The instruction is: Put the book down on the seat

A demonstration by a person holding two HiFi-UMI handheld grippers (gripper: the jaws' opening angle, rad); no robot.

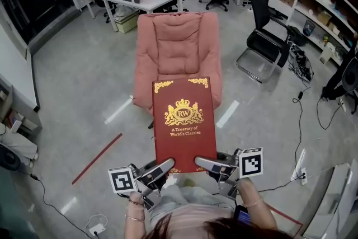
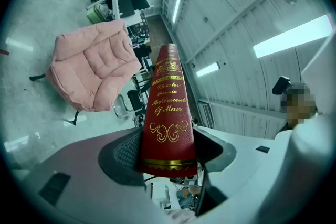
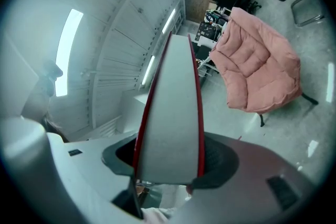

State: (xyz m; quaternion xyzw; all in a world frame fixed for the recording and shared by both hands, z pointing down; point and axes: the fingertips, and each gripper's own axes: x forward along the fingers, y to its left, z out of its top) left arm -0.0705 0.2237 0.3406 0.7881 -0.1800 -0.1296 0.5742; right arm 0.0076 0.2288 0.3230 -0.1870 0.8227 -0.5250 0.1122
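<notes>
We hold the book (image 1: 184,120) up in the air w/ both tools; it's not on the seat yet. It lies approx level, cover up: red w/ gold corner ornaments, a gold crest & the title "A Treasury of World's Classics". In the head view its far end overlaps the front of the pink armchair (image 1: 178,36). Both gripper views show the armchair past the book's far end & apart from it.

The left hand-held gripper (image 1: 161,167) is clamped on the book's near edge at the spine corner. In the left gripper view the red spine (image 2: 168,113), gold-lettered "Charles Darwin The Descent of Man", stands btwn the jaws. A ribbed pad (image 2: 127,152) presses on the cover at one side, the other jaw on the opposite cover. The right hand-held gripper (image 1: 206,164) is clamped on the same near edge at the other corner. Its own view shows the grey-white page block (image 3: 170,128), edged by the two red covers, gripped btwn the jaws. Each tool has a marker cube on its outer side: left one (image 1: 122,180), right one (image 1: 251,162).

The armchair stands on the grey floor (image 1: 72,81). A black office chair (image 1: 268,36) is to its right & a white surface w/ monitors (image 1: 140,0) is behind it. Shelving (image 1: 330,3) runs along the right edge. A red tape strip (image 1: 98,157) lies on the floor left of the book.
</notes>
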